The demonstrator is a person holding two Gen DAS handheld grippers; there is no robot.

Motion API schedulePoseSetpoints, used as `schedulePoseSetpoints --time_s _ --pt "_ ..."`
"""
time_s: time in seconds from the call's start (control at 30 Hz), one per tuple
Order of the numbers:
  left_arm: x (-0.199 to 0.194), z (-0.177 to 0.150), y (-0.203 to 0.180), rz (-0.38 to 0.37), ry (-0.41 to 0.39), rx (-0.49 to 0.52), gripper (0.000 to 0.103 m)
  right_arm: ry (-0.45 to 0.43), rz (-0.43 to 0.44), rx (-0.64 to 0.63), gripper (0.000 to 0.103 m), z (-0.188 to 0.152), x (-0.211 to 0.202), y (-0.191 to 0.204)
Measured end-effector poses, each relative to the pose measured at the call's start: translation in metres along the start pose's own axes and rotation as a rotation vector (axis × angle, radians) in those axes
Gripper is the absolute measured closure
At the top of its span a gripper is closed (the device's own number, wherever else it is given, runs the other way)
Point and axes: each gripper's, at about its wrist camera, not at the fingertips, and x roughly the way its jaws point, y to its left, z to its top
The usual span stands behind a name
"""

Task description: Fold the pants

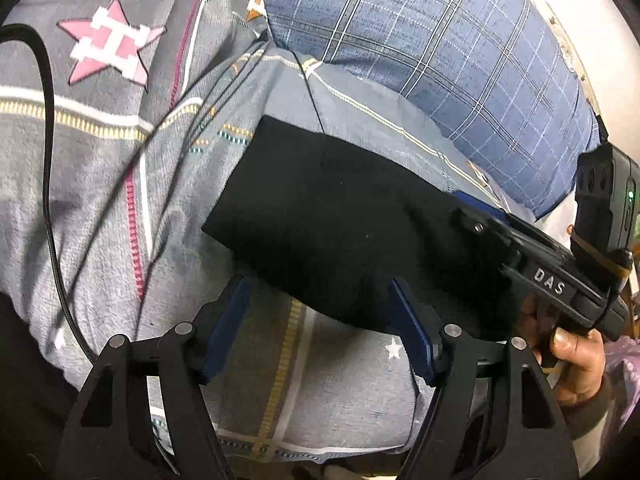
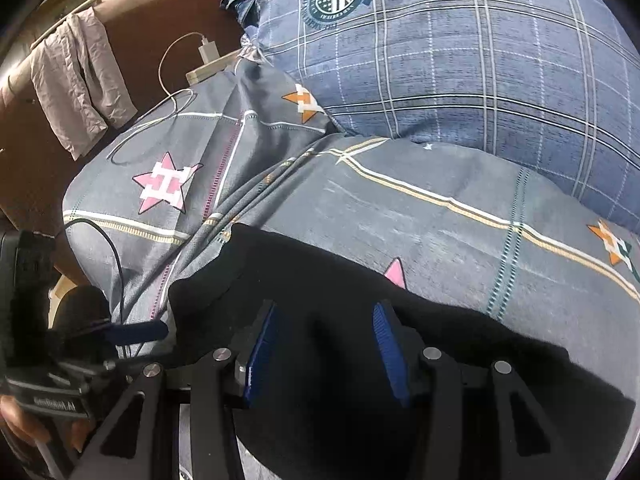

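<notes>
The black pants (image 1: 332, 216) lie folded into a flat rectangle on the grey star-patterned bed cover (image 1: 100, 184). My left gripper (image 1: 316, 324) is open, its blue pads just short of the pants' near edge, holding nothing. My right gripper (image 2: 326, 354) is open right above the pants (image 2: 360, 320), with the black cloth showing between its blue pads. The right gripper also shows in the left wrist view (image 1: 484, 216), resting at the right end of the pants, held by a hand (image 1: 572, 360). The left gripper shows at the left edge of the right wrist view (image 2: 136, 332).
A blue plaid pillow (image 1: 440, 40) lies behind the pants. A black cable (image 1: 52, 184) runs over the cover at left. A white charger and cable (image 2: 200, 60) lie at the back, by a brown headboard (image 2: 152, 28) with a beige cloth (image 2: 80, 80) hung on it.
</notes>
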Motion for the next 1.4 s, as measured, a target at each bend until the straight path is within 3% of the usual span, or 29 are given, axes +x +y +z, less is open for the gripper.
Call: schedulePoseSetpoints --time_s 0.27,0.4,0.7,0.8,0.83,0.87,0.9,0.93,0.97,1.03,1.13,1.23,1.33,1.4 --pt "0.013 -0.007 0.008 -0.033 0.052 -0.050 0.031 0.016 0.033 -0.008 0.053 0.015 0.016 0.003" --pt "0.019 -0.002 0.004 -0.067 0.044 -0.064 0.031 0.045 0.035 -0.062 0.053 0.028 0.033 0.011" --pt "0.025 0.008 0.003 -0.125 0.006 -0.078 0.017 0.179 0.031 -0.216 0.052 0.052 0.100 0.036" --pt "0.025 0.009 0.004 -0.140 -0.015 -0.075 0.017 0.175 0.082 -0.195 0.052 0.056 0.111 0.036" --pt "0.025 0.010 0.005 -0.149 -0.021 -0.074 0.017 0.170 0.104 -0.171 0.053 0.057 0.113 0.035" --pt "0.024 0.011 0.007 -0.157 -0.030 -0.078 0.021 0.166 0.125 -0.157 0.064 0.056 0.113 0.035" --pt "0.022 0.011 0.008 -0.163 -0.039 -0.080 0.038 0.149 0.136 -0.155 0.075 0.055 0.110 0.037" --pt "0.019 0.012 0.007 -0.162 -0.043 -0.072 0.053 0.135 0.137 -0.164 0.079 0.054 0.105 0.041" --pt "0.014 0.013 0.005 -0.162 -0.053 -0.055 0.057 0.121 0.143 -0.171 0.086 0.053 0.099 0.045" --pt "-0.002 0.013 -0.003 -0.193 -0.095 -0.013 0.064 0.059 0.170 -0.163 0.090 0.052 0.074 0.050" --pt "-0.035 0.012 -0.035 -0.264 -0.175 0.104 0.068 -0.104 0.220 -0.096 0.091 0.050 0.009 0.043" --pt "-0.063 0.008 -0.085 -0.336 -0.228 0.278 0.068 -0.275 0.244 -0.014 0.092 0.041 -0.061 0.009" --pt "-0.059 0.000 -0.139 -0.425 -0.177 0.421 0.068 -0.406 0.220 0.091 0.102 0.013 -0.124 -0.038" --pt "-0.037 -0.012 -0.175 -0.466 -0.098 0.511 0.068 -0.438 0.161 0.143 0.102 -0.009 -0.153 -0.067"
